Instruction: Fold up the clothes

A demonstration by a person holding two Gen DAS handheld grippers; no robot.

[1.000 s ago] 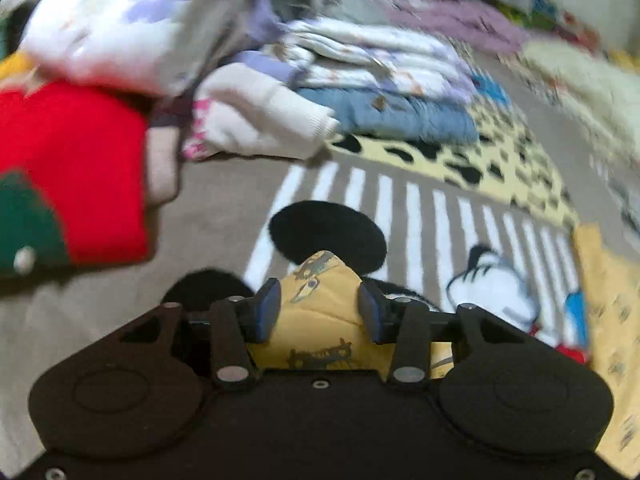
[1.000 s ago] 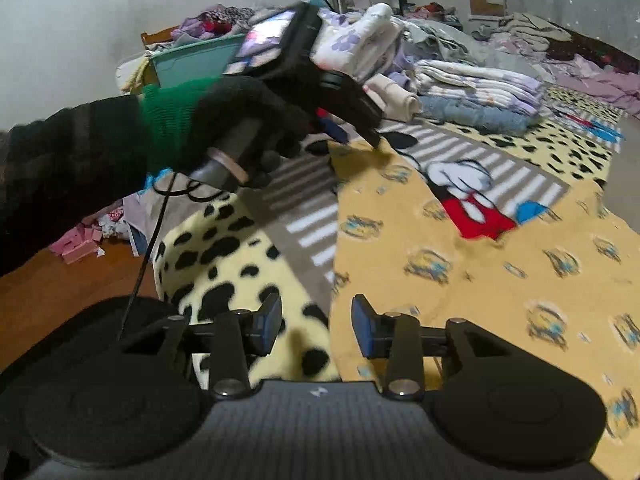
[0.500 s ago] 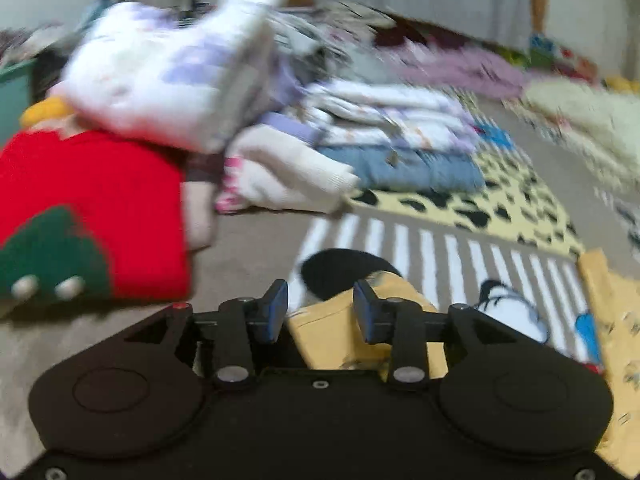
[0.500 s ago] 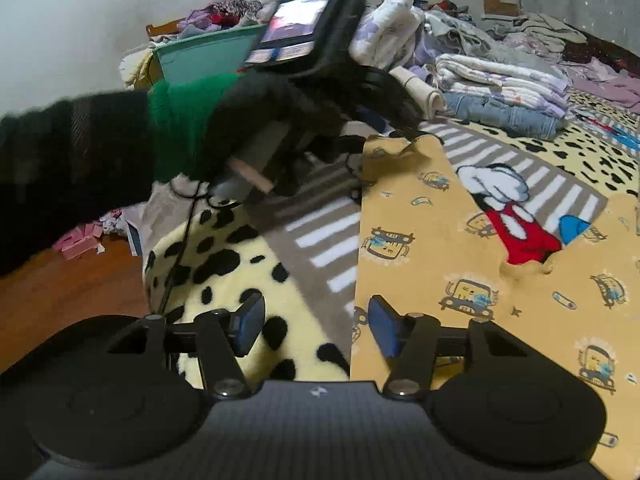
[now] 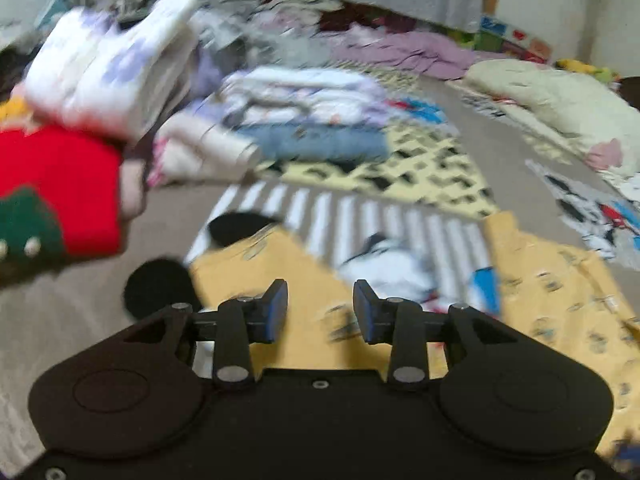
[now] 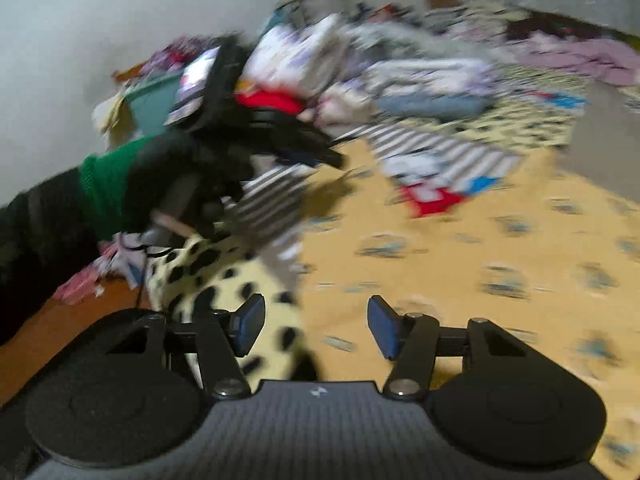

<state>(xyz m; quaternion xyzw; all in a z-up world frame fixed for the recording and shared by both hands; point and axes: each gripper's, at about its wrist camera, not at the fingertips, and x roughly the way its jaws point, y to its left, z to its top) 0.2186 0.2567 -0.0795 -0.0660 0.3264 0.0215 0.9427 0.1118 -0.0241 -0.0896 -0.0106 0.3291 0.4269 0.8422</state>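
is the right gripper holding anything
No, the right gripper is open, its fingers apart with nothing between them above the yellow cloth.

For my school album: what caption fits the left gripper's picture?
Open left gripper above a yellow cloth on a cartoon blanket.

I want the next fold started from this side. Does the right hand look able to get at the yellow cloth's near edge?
Probably yes. The right tongs stand open and empty just above the yellow cloth, with nothing between them and its near edge; the left tongs are off at its far corner.
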